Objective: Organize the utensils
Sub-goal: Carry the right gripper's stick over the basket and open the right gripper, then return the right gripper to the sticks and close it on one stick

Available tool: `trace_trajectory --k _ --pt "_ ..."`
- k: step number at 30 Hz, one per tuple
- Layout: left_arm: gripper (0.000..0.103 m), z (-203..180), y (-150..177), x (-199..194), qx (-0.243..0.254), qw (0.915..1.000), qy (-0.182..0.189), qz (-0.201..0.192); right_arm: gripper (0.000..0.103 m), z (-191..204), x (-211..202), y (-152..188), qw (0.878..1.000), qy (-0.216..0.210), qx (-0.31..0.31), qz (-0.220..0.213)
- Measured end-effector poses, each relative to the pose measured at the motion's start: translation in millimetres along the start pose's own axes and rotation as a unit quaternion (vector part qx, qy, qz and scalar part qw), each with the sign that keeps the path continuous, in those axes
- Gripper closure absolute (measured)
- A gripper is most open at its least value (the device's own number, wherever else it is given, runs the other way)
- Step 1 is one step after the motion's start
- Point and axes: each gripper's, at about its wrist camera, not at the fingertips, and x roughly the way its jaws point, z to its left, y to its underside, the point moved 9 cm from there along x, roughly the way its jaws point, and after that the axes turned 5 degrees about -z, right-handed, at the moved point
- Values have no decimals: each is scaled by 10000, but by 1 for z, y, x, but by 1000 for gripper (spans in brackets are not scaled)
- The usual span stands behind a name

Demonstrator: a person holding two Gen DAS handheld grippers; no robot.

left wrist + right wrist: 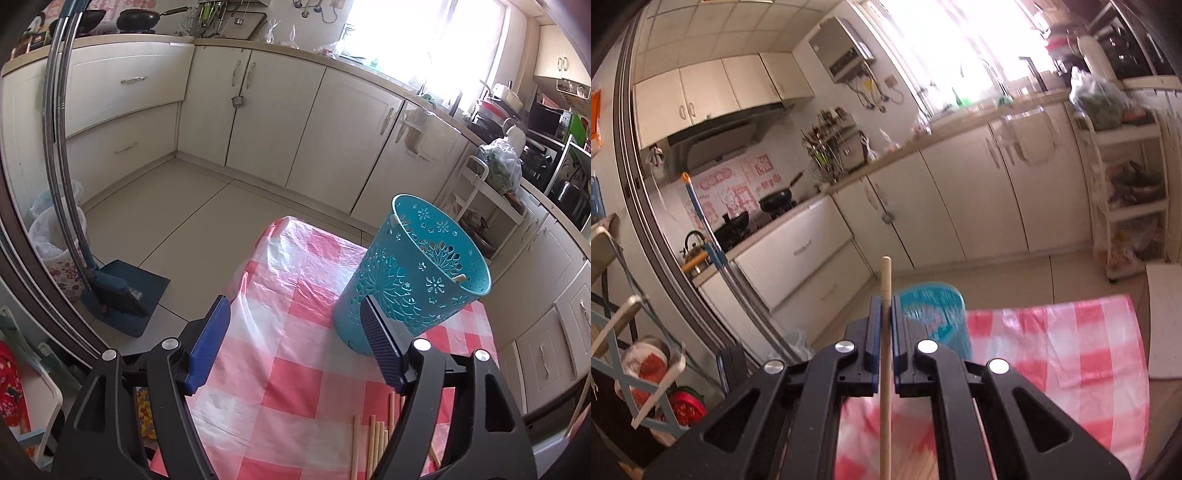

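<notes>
A teal perforated utensil holder [410, 273] stands on the pink checked tablecloth [295, 332]; one wooden chopstick tip [460, 278] shows inside it. Several wooden chopsticks [373, 443] lie on the cloth at the near edge. My left gripper [295, 339] is open and empty, its right finger just in front of the holder's base. My right gripper [885, 314] is shut on a single wooden chopstick [885, 369], held above the table; the chopstick points forward past the fingers. The holder appears blurred just beyond it in the right wrist view [934, 314].
The table's far and left edges drop to a tiled floor [166, 221]. A blue dustpan and broom [118, 291] stand at the left. Cream kitchen cabinets [277, 122] line the back wall. A white shelf cart [1126, 184] stands at the right.
</notes>
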Motion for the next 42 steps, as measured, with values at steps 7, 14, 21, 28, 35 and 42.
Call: trace_trajectory --k 7,14,21,28,35,42 --pt "31 15 -2 7 -286 9995 -63 114 97 -3 83 -44 9945 559 -161 -876" --pt "29 24 -4 10 -474 9987 -74 175 97 -53 126 -10 9900 1259 -124 -628" --pt "27 36 3 36 -727 9955 -322 506 95 -69 126 35 9921 1219 -264 108" --pt "23 43 -10 102 -515 9904 -910 910 64 -103 120 68 9879 1232 433 834" --pt "23 15 -3 154 -68 9907 -441 1286 63 -99 122 99 9817 640 888 1559" --pt "24 -22 7 140 265 9905 -33 1348 52 -107 97 104 9765 645 1383 1520"
